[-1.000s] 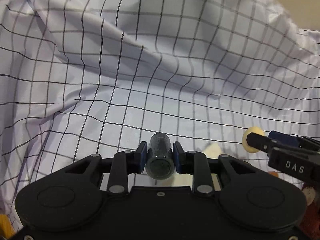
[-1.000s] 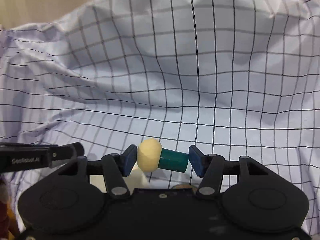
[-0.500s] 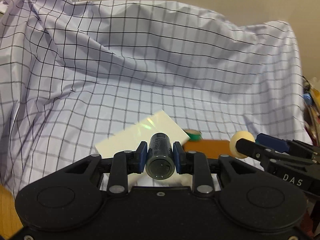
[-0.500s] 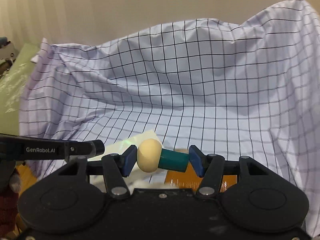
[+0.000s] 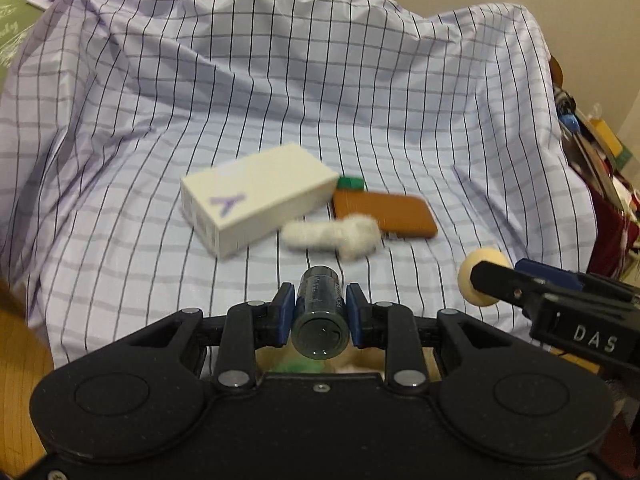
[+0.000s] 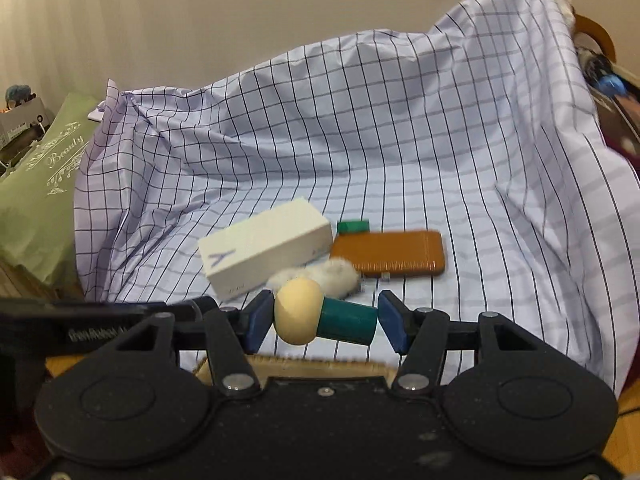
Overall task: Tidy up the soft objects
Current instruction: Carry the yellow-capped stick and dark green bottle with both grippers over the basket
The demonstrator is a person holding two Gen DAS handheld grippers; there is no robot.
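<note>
Two grippers, each gripping one thing: the left gripper (image 5: 320, 312) clamps a dark bottle (image 5: 320, 316) pointing ahead, and the right gripper (image 6: 322, 318) clamps a mushroom toy (image 6: 320, 316) lying crosswise. On the checked sheet (image 6: 400, 152) beyond lie one white box (image 6: 264, 252), one fluffy toy (image 6: 328, 276), one brown case (image 6: 392, 254) and one green block (image 6: 353, 226).

One white box (image 5: 256, 204), one brown case (image 5: 386, 214), one fluffy white toy (image 5: 332, 236) — two grippers.

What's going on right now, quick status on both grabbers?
Left hand-held gripper shut on dark bottle. Right hand-held gripper shut on mushroom toy. Fluffy white toy on checked sheet. Nothing blocking.
</note>
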